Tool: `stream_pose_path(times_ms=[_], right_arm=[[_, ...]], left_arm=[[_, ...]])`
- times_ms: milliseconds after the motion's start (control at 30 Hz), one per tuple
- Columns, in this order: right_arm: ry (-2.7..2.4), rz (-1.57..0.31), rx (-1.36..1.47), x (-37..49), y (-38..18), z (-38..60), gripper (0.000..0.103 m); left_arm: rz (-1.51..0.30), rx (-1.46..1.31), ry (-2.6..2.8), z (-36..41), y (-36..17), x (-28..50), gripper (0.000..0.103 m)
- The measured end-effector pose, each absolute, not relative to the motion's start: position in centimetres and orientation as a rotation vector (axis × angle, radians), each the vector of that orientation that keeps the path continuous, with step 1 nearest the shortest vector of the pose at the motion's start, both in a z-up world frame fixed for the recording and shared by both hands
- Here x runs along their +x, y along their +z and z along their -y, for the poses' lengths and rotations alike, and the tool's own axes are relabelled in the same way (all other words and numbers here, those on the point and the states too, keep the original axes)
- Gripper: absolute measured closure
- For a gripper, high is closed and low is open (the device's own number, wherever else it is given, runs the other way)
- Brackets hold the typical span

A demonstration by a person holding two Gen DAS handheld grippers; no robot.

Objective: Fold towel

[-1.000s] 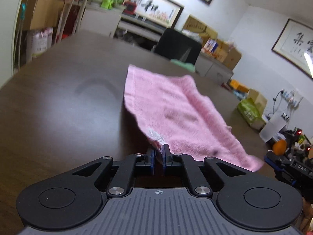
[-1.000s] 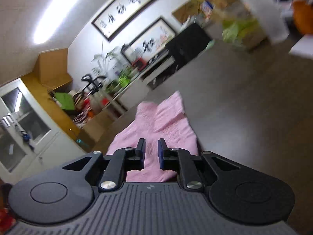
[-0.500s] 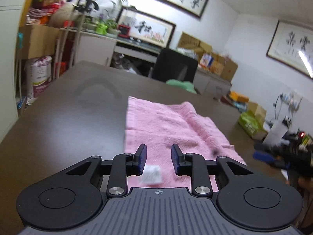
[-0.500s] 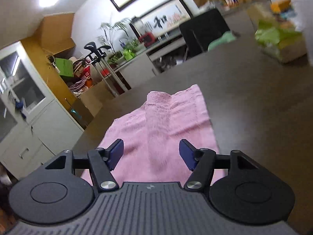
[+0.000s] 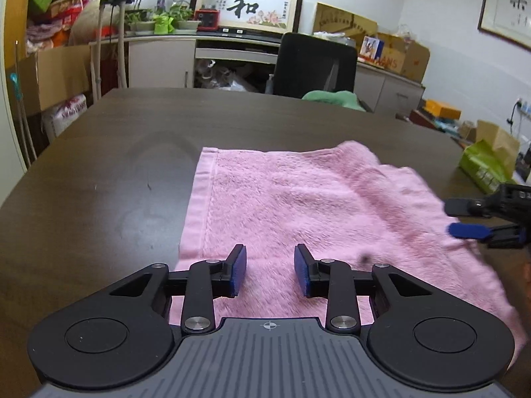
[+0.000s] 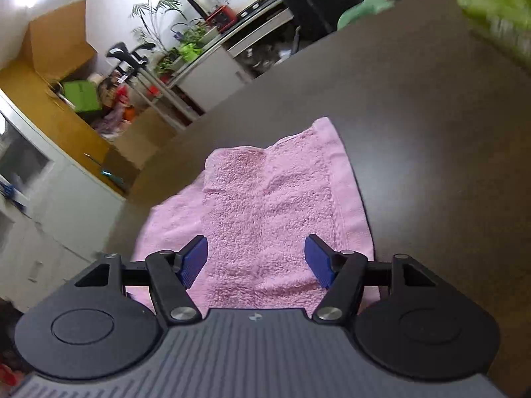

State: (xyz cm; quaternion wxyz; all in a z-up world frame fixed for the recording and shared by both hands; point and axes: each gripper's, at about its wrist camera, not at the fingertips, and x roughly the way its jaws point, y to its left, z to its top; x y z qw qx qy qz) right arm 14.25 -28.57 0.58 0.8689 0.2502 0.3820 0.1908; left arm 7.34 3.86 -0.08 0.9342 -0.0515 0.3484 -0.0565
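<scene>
A pink towel point(image 5: 298, 205) lies folded on the dark brown table point(image 5: 116, 152). My left gripper point(image 5: 270, 273) is open and empty above the towel's near edge, close to its left hem. The right gripper's blue-padded fingers point(image 5: 471, 230) show at the towel's right edge in the left wrist view. In the right wrist view the towel point(image 6: 265, 205) lies below my right gripper point(image 6: 257, 260), which is open wide and empty above the towel's near end.
A green bag point(image 5: 488, 165) sits at the table's right side. A black chair point(image 5: 315, 66) with a green cloth point(image 5: 332, 98) stands at the far edge. Cabinets, boxes and plants line the walls beyond.
My left gripper was shut on the towel's corner, then opened and let it drop. My right gripper opened wide. The towel now lies flat and both grippers have drawn back over it.
</scene>
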Motion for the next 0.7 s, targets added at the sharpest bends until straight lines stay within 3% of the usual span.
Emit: stream_pose_path(times_ms=[400,500,700], right_arm=[[0.407,-0.732,0.476,12.3,1.6,28.8,0.033],[0.493,-0.725,0.436,10.8,2.6,28.5,0.018],[0.492,-0.813,0.33,9.6,2.2,27.3,0.016]], left_arm=[[-0.683,-0.008,-0.092,-3.4,-0.3,5.9,0.053],[-0.67,-0.016,-0.091,-3.9,0.1,5.2,0.05],[-0.679,0.058,-0.074,-3.8,-0.3,4.7,0.046]])
